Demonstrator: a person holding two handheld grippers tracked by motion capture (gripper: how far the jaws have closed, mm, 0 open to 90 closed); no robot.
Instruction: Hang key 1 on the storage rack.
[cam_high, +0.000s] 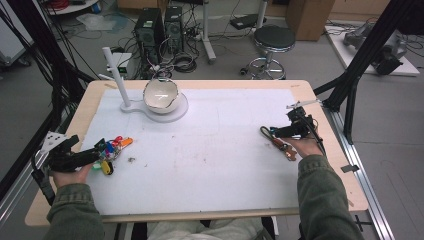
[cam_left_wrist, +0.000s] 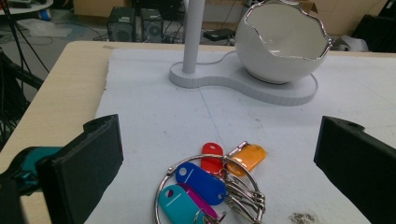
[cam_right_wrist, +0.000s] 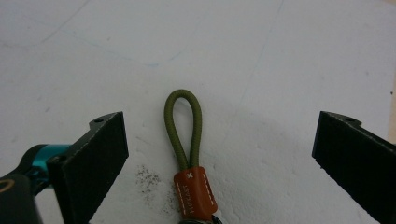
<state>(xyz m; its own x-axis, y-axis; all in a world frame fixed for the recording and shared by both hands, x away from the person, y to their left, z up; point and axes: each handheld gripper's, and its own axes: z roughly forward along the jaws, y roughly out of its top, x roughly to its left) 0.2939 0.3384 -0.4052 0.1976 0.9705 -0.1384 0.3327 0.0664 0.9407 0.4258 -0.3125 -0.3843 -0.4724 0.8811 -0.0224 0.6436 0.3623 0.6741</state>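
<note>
Left gripper (cam_left_wrist: 219, 172) hangs with jaws spread wide over the key ring (cam_left_wrist: 210, 186) at the mat's (cam_high: 210, 160) left edge. Right gripper (cam_right_wrist: 219, 158), equally wide, straddles the green strap (cam_right_wrist: 184, 135) lying flat near the right edge.

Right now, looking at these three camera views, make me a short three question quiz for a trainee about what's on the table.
1. True or false: the left gripper has its jaws closed on the key ring with coloured tags.
2. Multiple choice: the green cord loop with the brown leather tab lies A) inside the bowl, B) on the white mat between the right gripper's open jaws, C) hung on the white post.
3. Fill in: the white eggshell-shaped bowl sits on a white base that also carries an upright ____.

Key
1. False: the jaws stand wide apart, with the tags on the mat between them.
2. B; the right gripper is open.
3. Post.
</note>
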